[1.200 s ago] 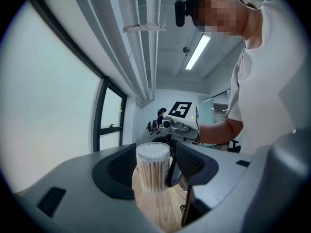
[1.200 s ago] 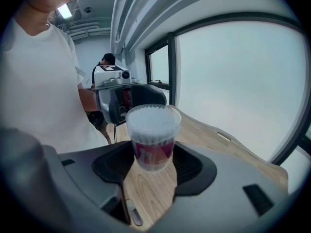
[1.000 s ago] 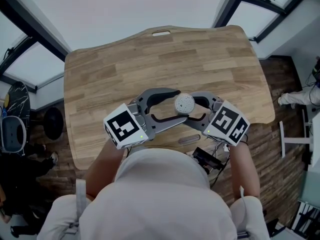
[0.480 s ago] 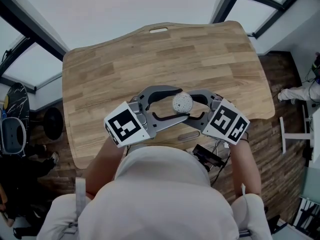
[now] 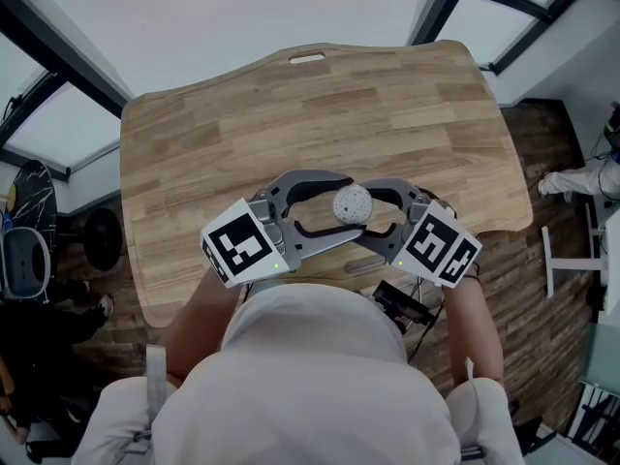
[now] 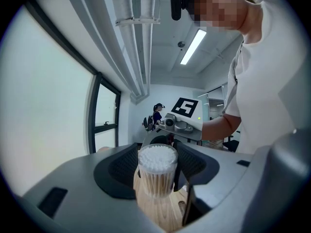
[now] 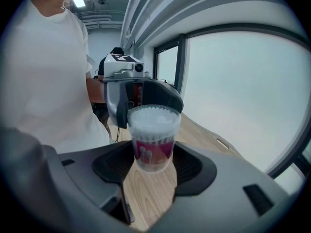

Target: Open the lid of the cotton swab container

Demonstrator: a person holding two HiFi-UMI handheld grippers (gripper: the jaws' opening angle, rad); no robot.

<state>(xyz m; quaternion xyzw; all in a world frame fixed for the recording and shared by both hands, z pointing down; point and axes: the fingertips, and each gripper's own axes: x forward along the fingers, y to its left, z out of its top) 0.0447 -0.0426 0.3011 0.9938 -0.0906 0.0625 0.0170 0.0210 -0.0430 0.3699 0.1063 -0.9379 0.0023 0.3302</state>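
A clear round cotton swab container (image 5: 353, 203), packed with white-tipped swabs, is held above the front part of the wooden table (image 5: 242, 114). My left gripper (image 5: 339, 207) reaches in from the left and its jaws close around the container (image 6: 156, 176). My right gripper (image 5: 374, 211) comes from the right and its jaws also flank the container (image 7: 153, 140), which shows a red label on this side. A clear lid (image 7: 154, 116) sits on top over the swab tips. Both grippers meet at the container, jaw tips nearly interlocked.
A handle slot (image 5: 307, 58) is cut into the table's far edge. A small oblong mark (image 5: 365, 264) lies on the wood just below the grippers. A black device (image 5: 402, 306) hangs at the person's waist. Window frames and a dark floor surround the table.
The right gripper's marker cube has turned slightly clockwise and dropped a little. The container has shifted a touch left. The left gripper has hardly moved.
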